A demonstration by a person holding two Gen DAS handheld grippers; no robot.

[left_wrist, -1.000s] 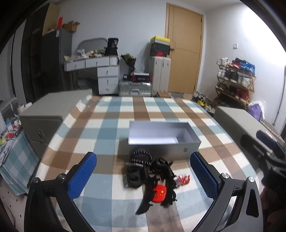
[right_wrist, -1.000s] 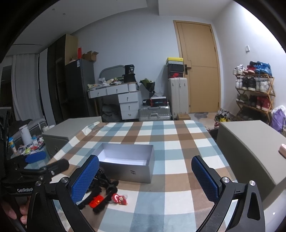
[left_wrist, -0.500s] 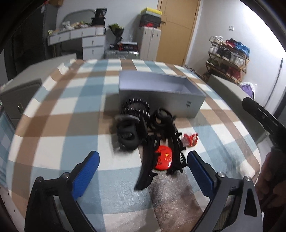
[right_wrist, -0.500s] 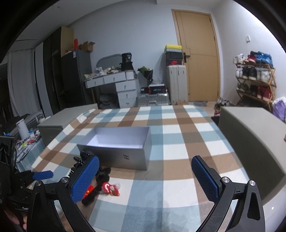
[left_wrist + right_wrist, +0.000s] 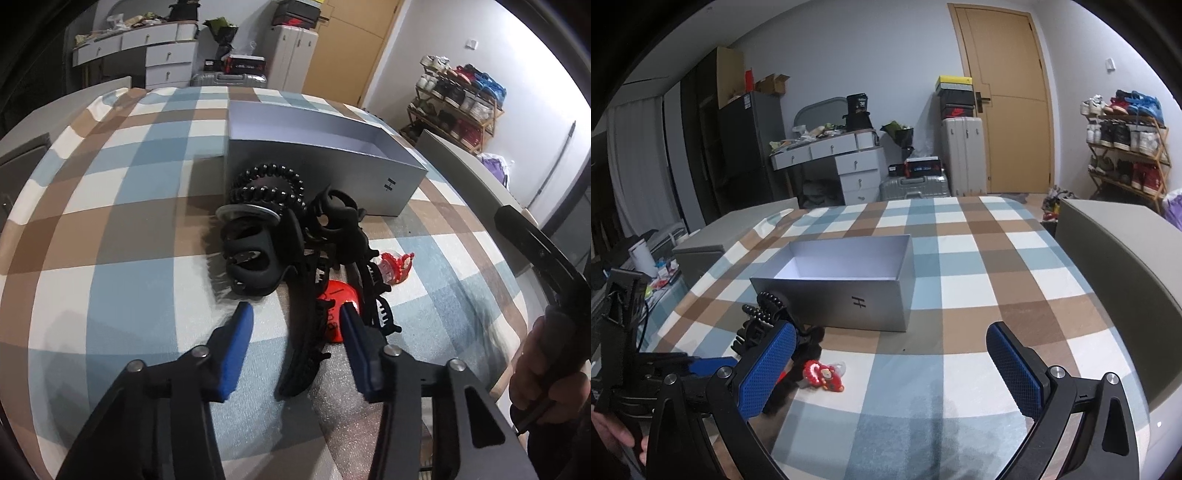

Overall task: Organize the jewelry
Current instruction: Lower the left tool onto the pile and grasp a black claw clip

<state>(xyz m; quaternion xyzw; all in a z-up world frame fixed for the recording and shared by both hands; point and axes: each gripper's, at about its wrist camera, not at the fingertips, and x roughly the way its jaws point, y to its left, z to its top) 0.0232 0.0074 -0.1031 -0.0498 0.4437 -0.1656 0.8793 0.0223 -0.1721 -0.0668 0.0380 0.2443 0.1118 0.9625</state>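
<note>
The long black banana-shaped hair clip [image 5: 309,328] lay on the blue, brown and white checked tablecloth [image 5: 110,280], at the near end of a pile of hair accessories. Its long axis ran from near my left gripper [image 5: 295,343] away toward the grey open cardboard box [image 5: 321,166], a little tilted to the right at the far end. Its near tip pointed toward me.

My left gripper was partly closed, with a narrow gap. The blue pads [image 5: 236,347] stood on both sides of the long clip, but I could not tell if they touched it. The right pad covered a part of the round red badge [image 5: 338,295], which had yellow marks I could not read.

Behind the long clip there was a matte black claw clip [image 5: 258,254], and a black spiral hair tie [image 5: 269,188] leaned just before the box wall. A small red and white cartoon hair clip [image 5: 823,374] lay to the right of the pile.

My right gripper [image 5: 890,369] was wide open above the cloth and held nothing. The box front carried a letter "H" [image 5: 859,302].
</note>
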